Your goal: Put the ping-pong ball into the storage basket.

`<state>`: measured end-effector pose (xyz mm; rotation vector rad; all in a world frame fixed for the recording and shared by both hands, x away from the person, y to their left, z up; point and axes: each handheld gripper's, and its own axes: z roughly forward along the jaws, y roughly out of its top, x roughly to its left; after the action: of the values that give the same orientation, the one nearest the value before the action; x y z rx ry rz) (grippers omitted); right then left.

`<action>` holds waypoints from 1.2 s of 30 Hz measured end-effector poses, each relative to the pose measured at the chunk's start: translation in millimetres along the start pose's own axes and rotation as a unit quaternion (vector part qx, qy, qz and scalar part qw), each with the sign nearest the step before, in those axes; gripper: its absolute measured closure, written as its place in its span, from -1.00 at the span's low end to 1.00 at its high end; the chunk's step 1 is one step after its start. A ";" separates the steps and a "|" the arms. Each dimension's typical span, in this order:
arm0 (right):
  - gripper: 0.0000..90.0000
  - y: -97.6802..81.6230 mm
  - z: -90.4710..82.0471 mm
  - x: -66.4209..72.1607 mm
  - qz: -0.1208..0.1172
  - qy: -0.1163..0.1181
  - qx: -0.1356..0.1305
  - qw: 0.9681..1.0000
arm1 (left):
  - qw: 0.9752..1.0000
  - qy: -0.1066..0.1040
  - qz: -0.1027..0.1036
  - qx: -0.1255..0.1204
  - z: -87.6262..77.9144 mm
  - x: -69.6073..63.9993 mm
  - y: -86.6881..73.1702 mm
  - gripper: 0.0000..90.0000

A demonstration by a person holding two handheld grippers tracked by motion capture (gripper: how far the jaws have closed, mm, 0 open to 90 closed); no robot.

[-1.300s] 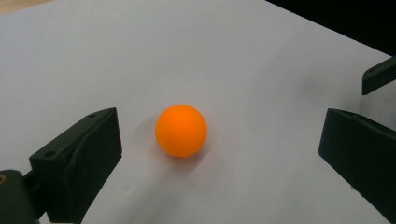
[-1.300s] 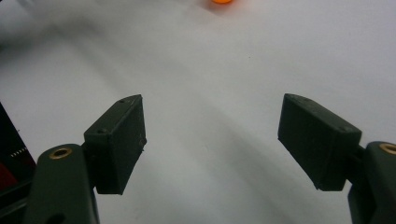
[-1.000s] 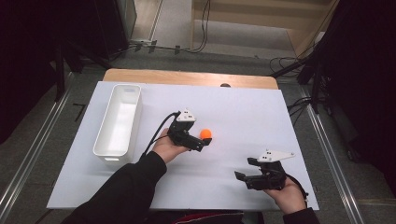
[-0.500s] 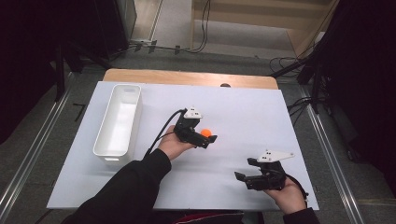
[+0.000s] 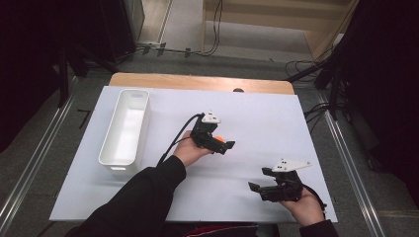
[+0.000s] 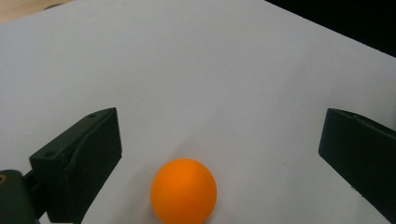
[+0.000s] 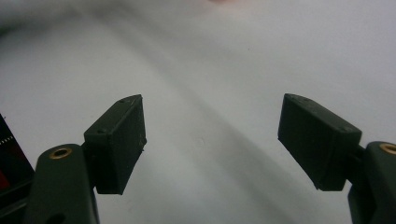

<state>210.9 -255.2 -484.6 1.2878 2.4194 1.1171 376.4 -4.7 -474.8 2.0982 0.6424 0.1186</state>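
White bin at 9 o'clock on the white surface. At centre, the left claw spread wide, with an orange ball lying on the surface between its jaws, touching neither; in the left gripper view the ball sits nearer the left jaw. At 4 o'clock, the right claw, likewise spread apart, holding nothing.
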 end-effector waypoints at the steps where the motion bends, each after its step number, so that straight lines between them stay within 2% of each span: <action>1: -0.52 0.0 0.0 0.1 0.000 0.000 0.000 1.000 | 1.000 -0.001 -0.001 0.000 0.5 0.4 -0.5 -1.00; 3: -0.52 -0.1 -0.1 0.4 0.000 -0.001 0.000 1.000 | 1.000 0.000 -0.004 0.000 1.6 0.9 -1.6 -1.00; 13: -0.52 -0.1 0.4 1.0 -0.004 0.002 0.002 1.000 | 1.000 0.006 0.006 0.015 8.1 2.1 -9.4 -1.00; 25: -0.52 -0.1 0.2 2.1 -0.003 0.004 0.004 1.000 | 1.000 0.010 -0.005 0.025 14.9 5.1 -19.0 -1.00; 33: -0.52 0.0 0.2 2.6 -0.005 0.003 0.005 1.000 | 0.999 0.020 -0.004 0.041 18.6 8.0 -23.6 -1.00; 36: -0.52 -0.1 0.2 2.4 -0.007 0.003 0.005 1.000 | 0.999 0.022 0.003 0.048 20.7 7.9 -25.4 -1.00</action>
<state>209.5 -253.3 -484.4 1.2700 2.4383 1.1074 379.6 -4.9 -508.4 2.1959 0.6801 0.1412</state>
